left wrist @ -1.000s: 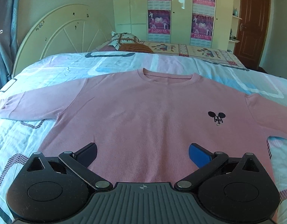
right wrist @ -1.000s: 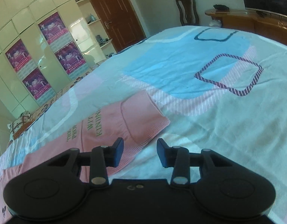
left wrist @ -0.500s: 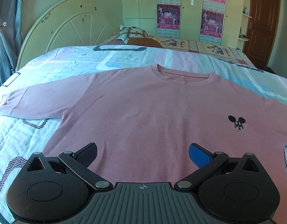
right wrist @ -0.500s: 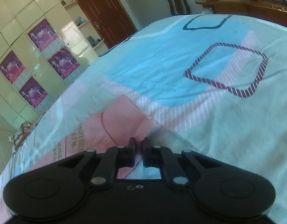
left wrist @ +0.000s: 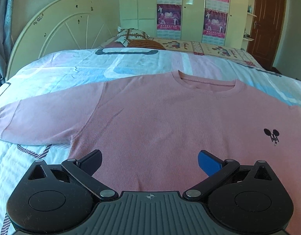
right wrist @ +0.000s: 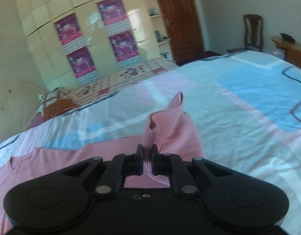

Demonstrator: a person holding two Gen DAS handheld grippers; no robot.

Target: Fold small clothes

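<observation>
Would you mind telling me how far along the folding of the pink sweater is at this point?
Done: the pink sweater lies spread flat, front up, on the bed. In hand: the right tool is shut on the sleeve cuff, lifted off the bedspread. The left tool is open above the hem, holding nothing. Left: the other sleeve still lies out flat, and the body shows no fold.

i see a pink ribbed sweater (left wrist: 160, 121) with a small black mouse emblem (left wrist: 271, 135), on a bedsheet (left wrist: 72, 72) of pale blue, pink and white blocks with purple-striped outlines; one left finger (left wrist: 208, 163) is blue.
</observation>
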